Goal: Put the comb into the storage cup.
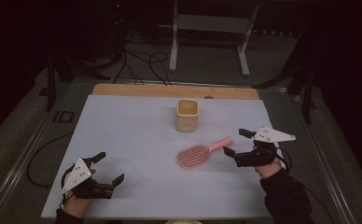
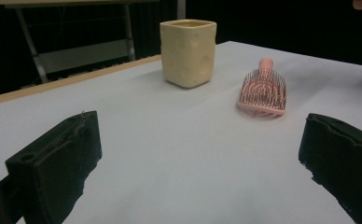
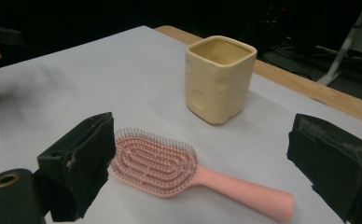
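A pink hairbrush (image 1: 201, 153) (image 2: 263, 91) (image 3: 179, 170) lies bristles up on the white table sheet (image 1: 137, 140), handle pointing toward the right. Behind it stands a squarish cream cup (image 1: 187, 115) (image 2: 188, 52) (image 3: 220, 84), upright and empty as far as I can see. My right gripper (image 1: 237, 142) (image 3: 202, 172) is open just to the right of the brush handle, jaws on either side of the brush in the right gripper view, not touching it. My left gripper (image 1: 108, 168) (image 2: 198, 168) rests open near the front left of the sheet, with nothing between its jaws.
A wooden table edge (image 1: 174, 91) runs along the back of the sheet. Beyond it on the dark floor are cables (image 1: 139, 63) and a metal stand (image 1: 209, 28). Metal rails flank the table left and right.
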`<state>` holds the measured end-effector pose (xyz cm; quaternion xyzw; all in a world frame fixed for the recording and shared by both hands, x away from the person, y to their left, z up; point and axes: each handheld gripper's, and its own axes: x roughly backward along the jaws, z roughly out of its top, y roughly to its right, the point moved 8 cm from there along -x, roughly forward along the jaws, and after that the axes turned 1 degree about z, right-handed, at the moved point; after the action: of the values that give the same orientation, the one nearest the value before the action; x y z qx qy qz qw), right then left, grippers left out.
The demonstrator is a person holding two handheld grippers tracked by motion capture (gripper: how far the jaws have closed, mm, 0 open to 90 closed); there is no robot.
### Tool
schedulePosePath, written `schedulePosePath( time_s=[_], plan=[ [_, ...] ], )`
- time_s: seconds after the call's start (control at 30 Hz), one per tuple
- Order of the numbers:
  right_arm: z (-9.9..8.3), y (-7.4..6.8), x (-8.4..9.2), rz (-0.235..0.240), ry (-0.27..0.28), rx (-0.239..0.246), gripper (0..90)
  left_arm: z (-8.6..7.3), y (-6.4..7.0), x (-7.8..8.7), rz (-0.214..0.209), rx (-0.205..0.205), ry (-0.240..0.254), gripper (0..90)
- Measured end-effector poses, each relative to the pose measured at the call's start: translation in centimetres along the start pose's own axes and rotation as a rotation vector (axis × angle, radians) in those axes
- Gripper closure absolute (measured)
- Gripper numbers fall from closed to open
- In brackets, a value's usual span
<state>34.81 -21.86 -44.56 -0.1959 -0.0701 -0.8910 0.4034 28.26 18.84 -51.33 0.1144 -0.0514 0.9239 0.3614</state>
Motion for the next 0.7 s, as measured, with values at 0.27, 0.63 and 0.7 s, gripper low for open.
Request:
schedulePosePath(
  time_s=[0.27, 0.63, 0.7],
  plan=[
    [0.0, 1.4, -1.6, 0.002, -0.031, -0.009, 7.6, 0.0, 0.0, 0.0, -0.002, 0.001, 0.000, 0.1],
    [-0.2, 2.7, -3.6, 0.013, -0.059, -0.033, 8.5, 0.0, 0.0, 0.0, -0.003, 0.000, 0.001, 0.1],
    [-0.3, 3.1, -4.1, 0.009, -0.064, -0.048, 8.5, -0.1, -0.1, 0.0, -0.003, 0.001, -0.001, 0.1]
  ],
)
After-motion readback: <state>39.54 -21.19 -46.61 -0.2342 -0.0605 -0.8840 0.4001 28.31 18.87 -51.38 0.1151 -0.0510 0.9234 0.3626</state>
